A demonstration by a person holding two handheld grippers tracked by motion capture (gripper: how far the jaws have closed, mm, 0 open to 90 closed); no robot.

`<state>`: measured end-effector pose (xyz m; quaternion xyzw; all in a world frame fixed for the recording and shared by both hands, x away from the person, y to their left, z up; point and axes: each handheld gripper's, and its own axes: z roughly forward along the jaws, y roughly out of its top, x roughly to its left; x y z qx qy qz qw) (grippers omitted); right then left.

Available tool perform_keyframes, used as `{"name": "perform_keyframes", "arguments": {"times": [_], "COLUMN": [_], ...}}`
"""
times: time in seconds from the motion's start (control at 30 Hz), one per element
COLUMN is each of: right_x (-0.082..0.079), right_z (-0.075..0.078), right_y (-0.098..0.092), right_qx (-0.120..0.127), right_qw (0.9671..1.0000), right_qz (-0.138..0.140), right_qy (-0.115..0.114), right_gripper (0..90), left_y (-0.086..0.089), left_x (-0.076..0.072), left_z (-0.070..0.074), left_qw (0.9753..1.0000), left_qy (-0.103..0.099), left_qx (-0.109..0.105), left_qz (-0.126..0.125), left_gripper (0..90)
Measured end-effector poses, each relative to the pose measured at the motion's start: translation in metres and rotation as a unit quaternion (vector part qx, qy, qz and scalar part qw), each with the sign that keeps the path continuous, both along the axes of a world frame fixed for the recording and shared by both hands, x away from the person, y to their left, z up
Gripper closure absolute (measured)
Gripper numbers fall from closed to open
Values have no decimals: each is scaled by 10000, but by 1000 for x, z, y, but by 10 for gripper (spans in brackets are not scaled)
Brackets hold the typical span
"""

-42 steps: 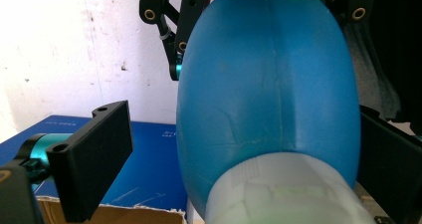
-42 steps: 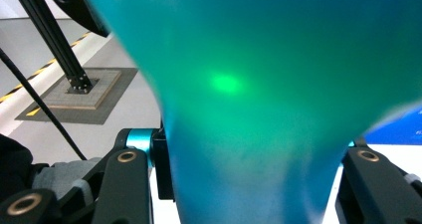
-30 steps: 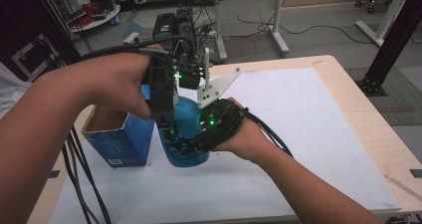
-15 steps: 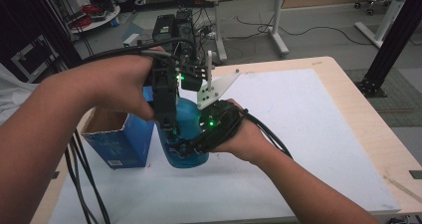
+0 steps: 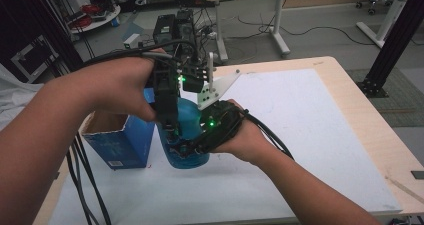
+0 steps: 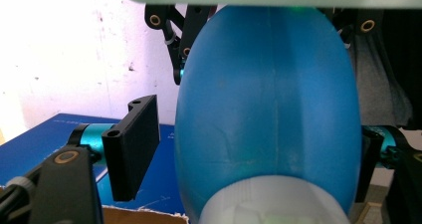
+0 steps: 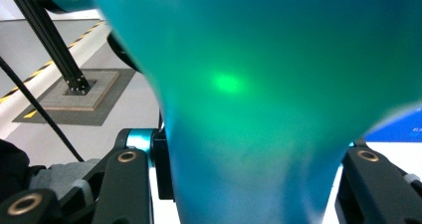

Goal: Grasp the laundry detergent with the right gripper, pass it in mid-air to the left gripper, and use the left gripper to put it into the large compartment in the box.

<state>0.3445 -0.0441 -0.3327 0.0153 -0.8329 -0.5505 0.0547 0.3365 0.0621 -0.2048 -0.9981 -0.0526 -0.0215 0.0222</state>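
Note:
A blue plastic bottle (image 5: pixel 189 119) stands upright on the white mat beside a blue carton. My right gripper (image 5: pixel 187 147) comes in from the right and is shut on the bottle's lower body; in the right gripper view its jaws (image 7: pixel 254 176) press both sides of the bottle (image 7: pixel 259 84). My left gripper (image 5: pixel 172 127) reaches down over the top. In the left gripper view the bottle (image 6: pixel 268 109) with its white cap sits between the jaws (image 6: pixel 251 154), and the left finger (image 6: pixel 132 147) stands clear of it, so this gripper is open.
An open blue carton (image 5: pixel 120 140) stands just left of the bottle, at the mat's left edge. The white mat (image 5: pixel 300 125) covers most of the wooden table (image 5: pixel 370 120). Cables trail off the table's near left side. Desks and equipment stand beyond the far edge.
My left gripper has sunk slightly over the bottle's top. The right gripper and bottle have stayed in place.

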Motion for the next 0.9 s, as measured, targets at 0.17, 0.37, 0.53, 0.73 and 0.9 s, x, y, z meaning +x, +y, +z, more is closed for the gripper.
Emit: {"name": "perform_keyframes", "arguments": {"times": [0.17, 0.37, 0.53, 0.73, 0.9], "right_x": [0, 0, 1, 0, -1], "right_z": [0, 0, 0, 1, 2], "right_y": [0, 0, -1, -2, -3], "right_qx": [13, 44, 68, 88, 104], "right_qw": [10000, 10000, 10000, 9999, 9999], "right_qz": [0, -2, 5, 13, 31], "right_qy": [7, 24, 69, 59, 44], "right_gripper": [466, 467, 468, 467, 460], "left_y": [0, 0, -1, -3, -4], "left_x": [0, -1, -2, -3, -5], "left_z": [0, 1, 2, 3, 5], "left_qw": [10000, 9999, 9999, 9999, 9999], "left_qy": [52, 102, 143, 114, 100], "left_qx": [15, -31, -71, 23, 39], "left_qz": [14, -23, 2, 23, 65], "left_gripper": [275, 318, 380, 384, 385]}}
